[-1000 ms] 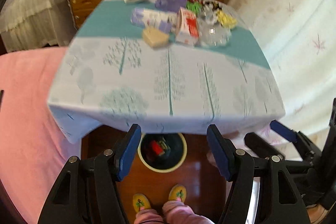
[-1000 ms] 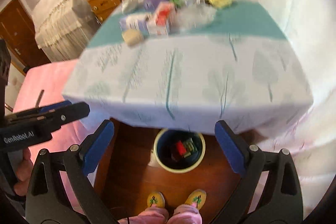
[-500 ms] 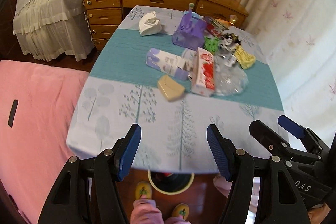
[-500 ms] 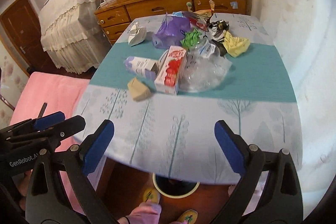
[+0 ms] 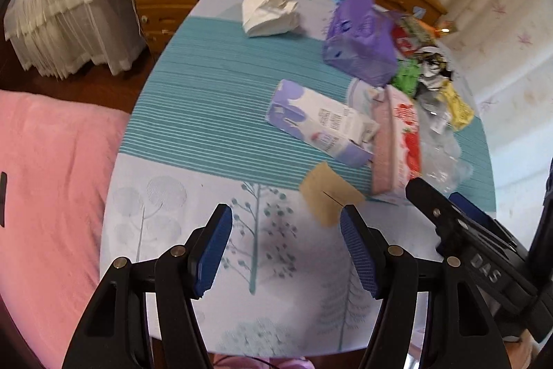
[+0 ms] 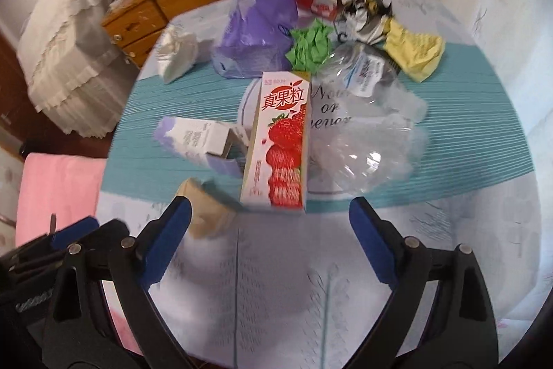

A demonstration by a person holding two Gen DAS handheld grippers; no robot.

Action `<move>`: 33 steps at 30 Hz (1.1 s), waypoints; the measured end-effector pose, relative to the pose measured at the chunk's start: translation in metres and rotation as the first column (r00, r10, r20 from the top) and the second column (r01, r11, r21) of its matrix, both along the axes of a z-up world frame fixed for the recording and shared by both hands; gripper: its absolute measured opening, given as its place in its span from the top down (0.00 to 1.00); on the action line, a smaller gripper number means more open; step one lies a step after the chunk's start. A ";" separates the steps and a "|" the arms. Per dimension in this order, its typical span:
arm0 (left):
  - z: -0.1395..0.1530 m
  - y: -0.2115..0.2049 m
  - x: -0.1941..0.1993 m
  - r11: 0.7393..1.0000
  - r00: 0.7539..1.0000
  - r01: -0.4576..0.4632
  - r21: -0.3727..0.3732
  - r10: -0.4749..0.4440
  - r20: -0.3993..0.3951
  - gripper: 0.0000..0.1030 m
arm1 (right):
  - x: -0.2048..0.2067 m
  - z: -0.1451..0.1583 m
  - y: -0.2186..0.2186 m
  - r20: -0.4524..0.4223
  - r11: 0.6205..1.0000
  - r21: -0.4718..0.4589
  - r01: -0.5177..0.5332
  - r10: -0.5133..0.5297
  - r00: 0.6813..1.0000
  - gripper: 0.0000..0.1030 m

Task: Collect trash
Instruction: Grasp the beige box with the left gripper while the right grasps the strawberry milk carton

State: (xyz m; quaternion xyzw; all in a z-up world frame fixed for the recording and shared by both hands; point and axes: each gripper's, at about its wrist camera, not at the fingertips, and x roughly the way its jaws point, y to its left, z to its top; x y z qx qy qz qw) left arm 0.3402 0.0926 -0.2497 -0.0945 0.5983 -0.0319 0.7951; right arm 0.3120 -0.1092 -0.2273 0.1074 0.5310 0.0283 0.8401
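Both grippers had come forward over the table (image 5: 179, 113) since a second before, so that the bin and slippered feet seen then under its near edge had dropped out of both views, and the trash pile had grown large ahead. The right gripper (image 6: 269, 234) had just been closing a little yet stood wide apart with nothing between its pads; the left gripper (image 5: 286, 248) stood moderately apart, also empty, over bare tablecloth.

Largest in the pile, the clear crumpled plastic (image 6: 373, 140) lay at 1 o'clock from the right gripper; the left view caught only its edge. The purple bag (image 5: 359, 47) sat behind it at 12 o'clock. The strawberry carton (image 6: 280, 144) lay pointing straight at the right gripper, its printed face legible there, while the left view showed it side-on. Touching its left side lay the lavender milk carton (image 5: 318, 123), seen whole only in the left view. The white crumpled paper (image 5: 269, 9) lay apart at 11 o'clock. The yellow wrapper (image 6: 414, 54) and green crumpled paper (image 6: 311, 44) showed plainly in the right view, crowded and small in the left. The tan cardboard piece (image 5: 328, 196) lay nearest, just beyond the left gripper's right finger; the right gripper's left finger half hid it in the right view.
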 end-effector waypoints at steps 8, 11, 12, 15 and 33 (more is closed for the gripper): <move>-0.037 0.001 0.031 0.999 0.996 -0.013 -0.051 0.009 -0.084 0.35 | 0.040 -0.052 0.002 -0.102 0.995 -0.063 0.076 -0.082 0.991 0.22; -0.044 -0.009 0.037 0.998 0.994 -0.009 -0.069 0.001 -0.109 0.35 | 0.044 -0.065 0.003 -0.118 0.995 -0.079 0.063 -0.072 0.990 0.44; -0.046 -0.014 0.039 0.997 0.993 -0.009 -0.075 0.000 -0.120 0.35 | 0.043 -0.064 0.003 -0.103 0.994 -0.097 0.055 -0.065 0.993 0.50; -0.054 -0.026 0.043 0.996 0.988 -0.012 -0.087 -0.002 -0.157 0.35 | 0.039 -0.067 -0.001 -0.090 0.992 -0.116 0.056 -0.067 0.994 0.51; -0.083 -0.093 0.062 0.999 0.970 0.009 0.052 0.003 -0.242 0.41 | 0.001 -0.057 -0.034 -0.041 0.992 -0.090 0.090 -0.094 0.995 0.51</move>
